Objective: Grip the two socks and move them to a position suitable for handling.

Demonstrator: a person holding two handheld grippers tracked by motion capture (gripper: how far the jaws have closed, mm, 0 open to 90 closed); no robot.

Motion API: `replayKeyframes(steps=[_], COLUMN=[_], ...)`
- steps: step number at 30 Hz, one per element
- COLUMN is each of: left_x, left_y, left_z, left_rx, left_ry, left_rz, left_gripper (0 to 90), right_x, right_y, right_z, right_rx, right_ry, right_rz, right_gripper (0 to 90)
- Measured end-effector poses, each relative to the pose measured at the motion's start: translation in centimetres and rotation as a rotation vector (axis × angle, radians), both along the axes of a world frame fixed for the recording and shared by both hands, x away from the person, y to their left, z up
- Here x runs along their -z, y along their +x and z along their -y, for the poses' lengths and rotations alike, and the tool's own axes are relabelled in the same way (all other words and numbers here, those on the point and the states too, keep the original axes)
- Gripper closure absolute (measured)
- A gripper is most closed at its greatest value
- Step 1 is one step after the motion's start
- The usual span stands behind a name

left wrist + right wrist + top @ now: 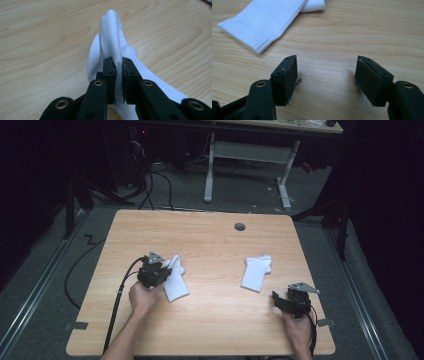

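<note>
- A person is sitting at a light wooden table (pixel 210 325) and holding 2 black two-jaw grippers, 1 in each hand.
- 2 white ribbed fabric socks are lying on the table; taking the small grey round grommet (pixel 240 226) near the table's far edge as landmark, the left sock (pixel 175 281) is lying nearer the person and to the grommet's left, and the right sock (pixel 256 272) is lying nearer the person and slightly to its right.
- The left gripper (pixel 119 82) is pinching a raised fold of the left sock (pixel 110 42), its jaws nearly together with cloth between the pads.
- The right gripper (pixel 325 80) is resting low over bare wood, near the person and well right of the grommet, its jaws standing wide apart and holding nothing; the right sock (pixel 262 25) is lying just beyond it.
- Risk, as a judgement: the left grip is catching only a thin fold, so the sock could be slipping free on lifting, or unfolding and dragging across the table.
- Risk: the right gripper, coming in low, could be pushing the right sock away instead of catching its edge.
</note>
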State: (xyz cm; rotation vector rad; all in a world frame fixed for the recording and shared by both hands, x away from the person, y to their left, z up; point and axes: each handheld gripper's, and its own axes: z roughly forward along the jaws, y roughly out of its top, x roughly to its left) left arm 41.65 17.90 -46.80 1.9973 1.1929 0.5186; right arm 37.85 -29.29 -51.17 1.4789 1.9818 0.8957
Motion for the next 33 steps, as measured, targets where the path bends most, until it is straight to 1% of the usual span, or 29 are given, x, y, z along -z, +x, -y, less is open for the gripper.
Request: replayKeyframes(steps=[1, 2, 3, 4, 6, 8, 9, 10, 12, 13, 14, 15, 16, 18, 21, 23, 25, 26, 28, 30, 33], left_x=[-0.7, -0.7, -1.2, -1.2, -1.7, -2.1, -2.5, -2.5, -2.8, -3.0, -3.0, -3.2, -3.2, -3.5, -3.9, -4.1, -4.1, -4.0, -3.9, -3.8, -3.3], left_y=[-0.2, -0.2, -0.3, -0.3, -0.3, -0.3, -0.2, -0.2, -0.1, 0.2, 0.2, 0.6, 0.6, 0.7, 0.8, 0.8, 0.9, 1.0, 1.4, 1.6, 1.9], left_z=[0.4, 0.4, 0.7, 0.7, 1.1, 1.6, 2.1, 2.1, 2.6, 3.1, 3.1, 3.6, 3.6, 4.2, 5.3, 5.9, 6.4, 6.8, 7.5, 8.3, 8.8], left_rx=[0.015, 0.015, 0.03, 0.03, 0.05, 0.065, 0.083, 0.083, 0.097, 0.109, 0.109, 0.124, 0.124, 0.143, 0.174, 0.195, 0.205, 0.213, 0.221, 0.243, 0.251], left_ry=[-0.012, -0.012, -0.037, -0.037, -0.026, -0.029, -0.037, -0.037, -0.05, -0.05, -0.05, -0.058, -0.058, -0.07, -0.069, -0.089, -0.092, -0.099, -0.091, -0.091, -0.102], left_rz=[0.018, 0.018, 0.036, 0.036, 0.042, 0.047, 0.053, 0.053, 0.06, 0.058, 0.058, 0.059, 0.059, 0.065, 0.074, 0.072, 0.069, 0.061, 0.048, 0.049, 0.039], left_gripper=[83.2, 83.2, 83.2, 83.2, 83.2, 83.2, 83.2, 83.2, 83.2, 83.2, 83.2, 83.2, 83.2, 83.2, 83.2, 83.2, 83.2, 83.2, 83.1, 83.1, 83.0], right_x=[0.0, 0.0, 0.0, 0.0, 0.0, 0.0, 0.0, 0.0, 0.0, 0.0, 0.0, 0.0, 0.0, 0.0, 0.0, 0.0, 0.0, 0.0, 0.0, 0.0, 0.0], right_y=[0.0, 0.0, 0.0, 0.0, 0.0, 0.0, 0.0, 0.0, 0.0, 0.0, 0.0, 0.0, 0.0, 0.0, 0.0, 0.0, 0.0, 0.0, 0.0, 0.0, 0.0], right_z=[0.0, 0.0, 0.0, 0.0, 0.0, 0.0, 0.0, 0.0, 0.0, 0.0, 0.0, 0.0, 0.0, 0.0, 0.0, 0.0, 0.0, 0.0, 0.0, 0.0, 0.0], right_rx=[-0.002, -0.002, -0.002, -0.002, -0.001, -0.002, -0.002, -0.002, -0.002, -0.002, -0.002, -0.002, -0.002, -0.002, -0.001, -0.001, -0.001, -0.001, -0.001, -0.001, -0.002], right_ry=[0.0, 0.0, 0.0, 0.0, 0.001, -0.001, 0.0, 0.0, -0.001, -0.001, -0.001, -0.001, -0.001, 0.0, 0.0, 0.0, 0.001, 0.001, 0.001, 0.001, 0.001], right_rz=[0.0, 0.0, 0.0, 0.0, -0.001, -0.001, -0.001, -0.001, -0.001, -0.001, -0.001, 0.0, 0.0, 0.001, 0.0, 0.0, 0.0, 0.0, 0.0, 0.0, 0.0], right_gripper=[34.4, 34.4, 34.4, 34.4, 34.3, 34.4, 34.4, 34.4, 34.4, 34.4, 34.4, 34.4, 34.4, 34.4, 34.4, 34.4, 34.4, 34.4, 34.4, 34.5, 34.4])
